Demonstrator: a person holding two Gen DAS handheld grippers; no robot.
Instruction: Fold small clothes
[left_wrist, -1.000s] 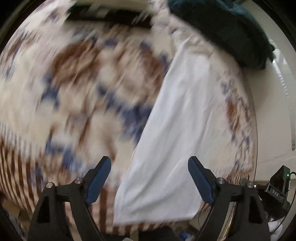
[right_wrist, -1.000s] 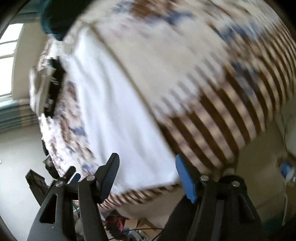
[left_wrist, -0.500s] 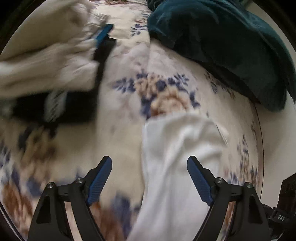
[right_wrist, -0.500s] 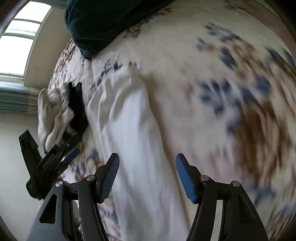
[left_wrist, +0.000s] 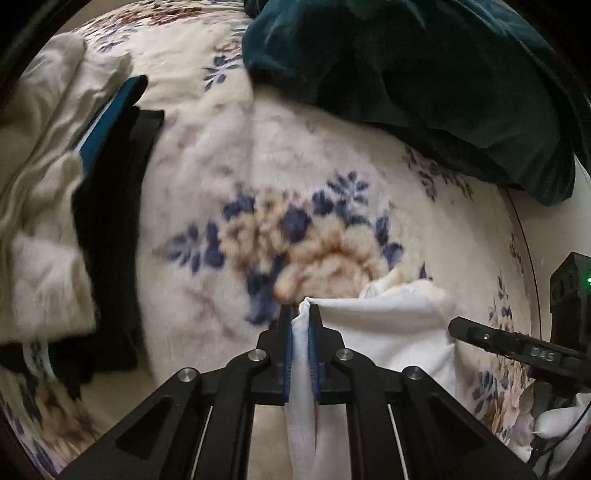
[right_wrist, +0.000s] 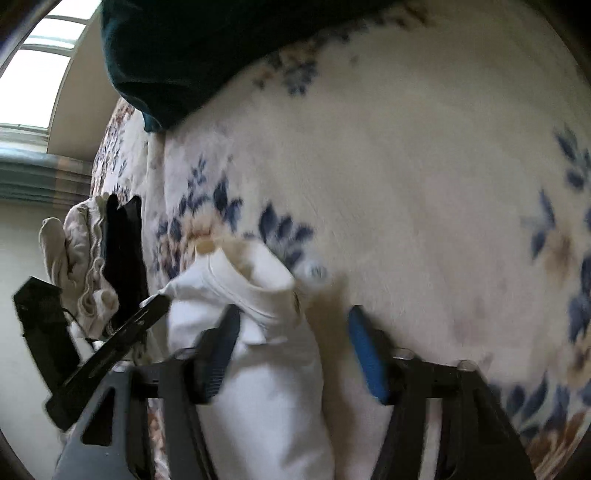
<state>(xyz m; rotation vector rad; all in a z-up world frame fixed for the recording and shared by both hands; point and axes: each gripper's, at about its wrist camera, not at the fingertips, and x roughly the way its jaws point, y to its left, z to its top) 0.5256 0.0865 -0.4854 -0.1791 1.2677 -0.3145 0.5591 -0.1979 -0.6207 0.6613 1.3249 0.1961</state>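
1. While the white garment (left_wrist: 391, 332) lies on the floral bed cover (left_wrist: 258, 177), the left gripper (left_wrist: 301, 321) is clenched on its top edge, the cloth pinched between both blue pads.
2. The right gripper (right_wrist: 291, 354) has just been closing; its fingers (right_wrist: 365, 354) are not yet clamped. The garment's other corner bunches against the left finger, and the right pad looks clear of it.
3. The garment's long axis runs from that top edge back under both grippers toward the person, so a fold would carry the edge back along it.
4. The left hand is the nearer, already holding; the right must first gather cloth.
5. A folded pile (left_wrist: 55, 192) sits at the left, a dark green blanket (left_wrist: 424, 74) beyond.
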